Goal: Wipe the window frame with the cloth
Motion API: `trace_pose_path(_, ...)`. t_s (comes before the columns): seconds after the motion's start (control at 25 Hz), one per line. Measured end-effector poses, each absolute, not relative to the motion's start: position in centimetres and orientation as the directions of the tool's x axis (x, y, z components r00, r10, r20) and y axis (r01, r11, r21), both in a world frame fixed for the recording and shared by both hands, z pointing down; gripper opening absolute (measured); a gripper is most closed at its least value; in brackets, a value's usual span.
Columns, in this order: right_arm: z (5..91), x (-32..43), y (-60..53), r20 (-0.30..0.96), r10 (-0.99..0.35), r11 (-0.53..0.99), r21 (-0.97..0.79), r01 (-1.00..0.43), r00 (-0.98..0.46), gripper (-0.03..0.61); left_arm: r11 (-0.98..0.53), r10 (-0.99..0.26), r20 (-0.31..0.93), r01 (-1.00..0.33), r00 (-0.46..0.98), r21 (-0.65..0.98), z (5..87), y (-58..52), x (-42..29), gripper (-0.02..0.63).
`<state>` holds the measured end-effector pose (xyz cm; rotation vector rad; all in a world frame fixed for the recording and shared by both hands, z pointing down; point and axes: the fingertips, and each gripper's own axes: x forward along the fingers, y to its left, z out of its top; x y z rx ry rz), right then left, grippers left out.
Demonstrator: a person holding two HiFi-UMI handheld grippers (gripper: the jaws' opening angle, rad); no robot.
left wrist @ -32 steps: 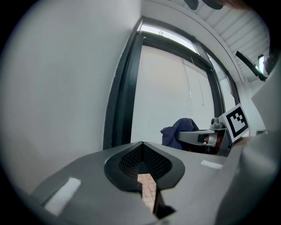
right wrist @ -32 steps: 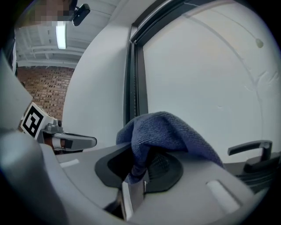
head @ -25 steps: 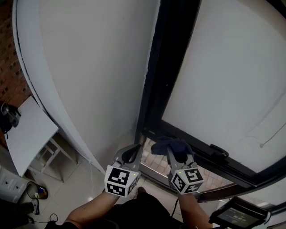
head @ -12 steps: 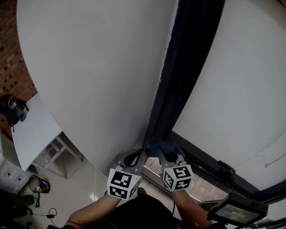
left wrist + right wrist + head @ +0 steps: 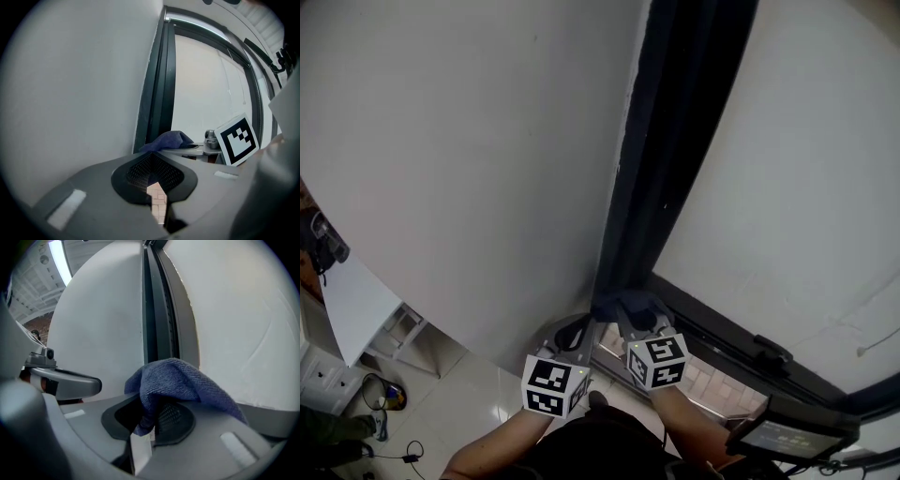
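The cloth [image 5: 617,304] hides the right gripper's [image 5: 634,317] jaws in the head view.

Soft, even light washed the pale wall [image 5: 469,141], leaving the window frame [image 5: 675,141] nearly black.
Both gripper views bowed hard into dark fisheye corners; a ceiling strip light [image 5: 58,258] glared, and the close foreground went soft.

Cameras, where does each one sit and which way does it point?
Head view: on the head, looking down at the frame; left gripper, right gripper, forearms show.
Left gripper view: on that gripper, facing up the frame; shut jaws show.
Right gripper view: likewise; jaws clamp the cloth.
All share frame and cloth.
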<state>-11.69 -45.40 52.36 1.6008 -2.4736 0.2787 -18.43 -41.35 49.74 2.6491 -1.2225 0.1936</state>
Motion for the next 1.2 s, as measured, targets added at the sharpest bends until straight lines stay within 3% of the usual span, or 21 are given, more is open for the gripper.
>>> trace_pose_path(1.2, 34.6, -11.5, -45.3, 0.019, -0.920, 0.391, 0.065, -0.918, -0.391, 0.064, -0.644, -0.765, 0.007, -0.765, 0.644, 0.029, 34.0, -41.3, -18.2, -0.006)
